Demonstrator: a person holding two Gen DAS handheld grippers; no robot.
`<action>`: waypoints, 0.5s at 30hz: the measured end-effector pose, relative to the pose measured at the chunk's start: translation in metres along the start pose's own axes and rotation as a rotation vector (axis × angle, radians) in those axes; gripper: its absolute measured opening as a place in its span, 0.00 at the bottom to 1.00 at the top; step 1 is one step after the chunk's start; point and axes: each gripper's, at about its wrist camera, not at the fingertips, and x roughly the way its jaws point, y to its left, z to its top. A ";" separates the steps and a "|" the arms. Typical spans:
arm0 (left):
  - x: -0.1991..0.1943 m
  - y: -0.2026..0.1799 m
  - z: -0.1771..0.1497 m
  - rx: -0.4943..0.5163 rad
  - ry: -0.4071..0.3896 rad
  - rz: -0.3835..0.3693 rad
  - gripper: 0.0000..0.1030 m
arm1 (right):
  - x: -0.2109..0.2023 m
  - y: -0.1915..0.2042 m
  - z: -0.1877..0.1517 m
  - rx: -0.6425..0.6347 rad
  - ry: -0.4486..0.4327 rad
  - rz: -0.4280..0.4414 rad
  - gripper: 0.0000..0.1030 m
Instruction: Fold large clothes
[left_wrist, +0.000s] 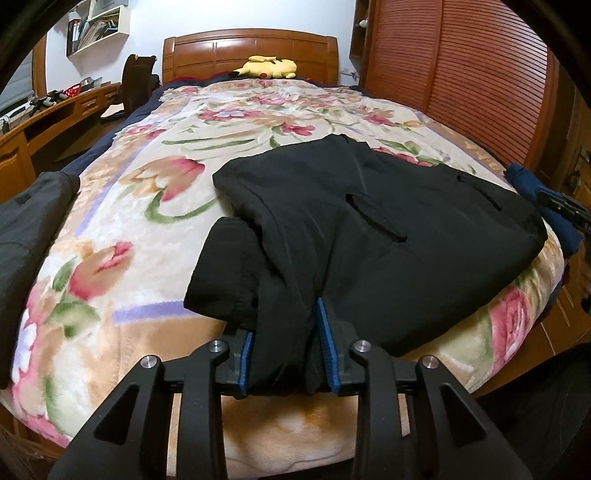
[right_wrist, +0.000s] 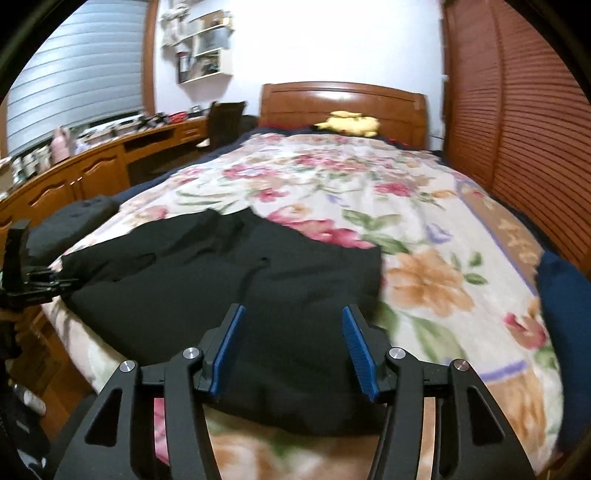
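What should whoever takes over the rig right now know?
Left gripper: a fold of the black garment sits bunched between its pads at the near edge.
Right gripper: open above the garment, gripping nothing.
The garment lies partly folded on the floral blanket at the foot of the bed.
Left to do: free the left jaws, then finish and tidy the fold.

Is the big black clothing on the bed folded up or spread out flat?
Folded. The black garment lies doubled over in thick layers on the floral blanket, with stacked edges showing at its left side.
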 end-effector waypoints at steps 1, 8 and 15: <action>0.000 0.000 -0.001 -0.001 0.000 0.001 0.31 | 0.004 0.006 0.001 -0.012 0.001 0.009 0.55; 0.000 0.000 -0.002 0.003 0.004 0.007 0.32 | 0.052 0.037 0.014 -0.069 0.040 0.056 0.55; 0.001 0.000 -0.003 0.005 0.006 0.009 0.32 | 0.083 0.061 0.023 -0.105 0.072 0.093 0.55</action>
